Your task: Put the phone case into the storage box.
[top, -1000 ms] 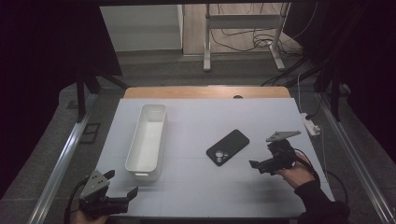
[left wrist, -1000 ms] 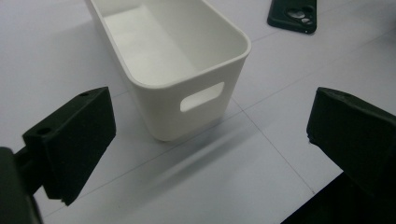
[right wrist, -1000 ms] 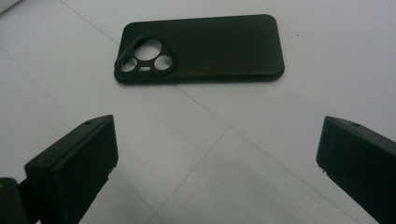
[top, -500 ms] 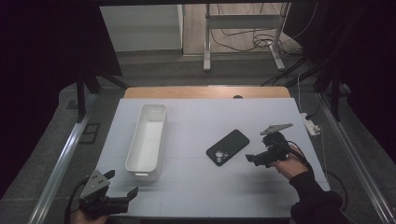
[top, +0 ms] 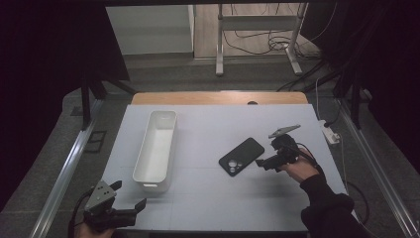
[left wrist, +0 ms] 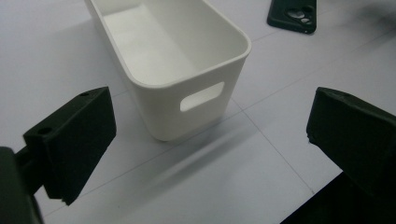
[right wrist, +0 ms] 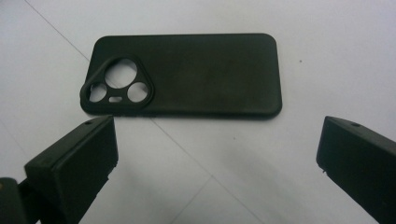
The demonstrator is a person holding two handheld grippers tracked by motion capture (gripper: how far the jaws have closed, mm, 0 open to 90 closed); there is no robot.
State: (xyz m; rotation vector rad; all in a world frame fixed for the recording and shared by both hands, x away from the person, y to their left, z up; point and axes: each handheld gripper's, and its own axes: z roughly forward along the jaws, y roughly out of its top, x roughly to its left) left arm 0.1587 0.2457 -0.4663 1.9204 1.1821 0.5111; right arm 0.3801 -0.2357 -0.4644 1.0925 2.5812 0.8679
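Note:
A black phone case (top: pixel 241 156) lies back up on the pale table, its camera cutouts toward the near left. My right gripper (top: pixel 268 156) stands open just right of it, nothing between its jaws. In the right gripper view the phone case (right wrist: pixel 187 74) lies flat just beyond the two wide-apart jaws of the right gripper (right wrist: pixel 215 158). A long white bin (top: pixel 156 148) stands empty at the left. My left gripper (top: pixel 130 194) is open near the table's front left corner. The left gripper (left wrist: pixel 210 140) faces the white bin (left wrist: pixel 196 79) on its handle end, with the phone case (left wrist: pixel 292 14) far off.
The table's wooden far edge (top: pixel 218 97) runs along the back. A white power strip (top: pixel 329 133) lies off the table's right side. Metal rails (top: pixel 64 168) flank both sides of the table.
My right gripper has moved left and slightly away from me, closing in on the phone case. The left gripper, the bin and the case have stayed put.

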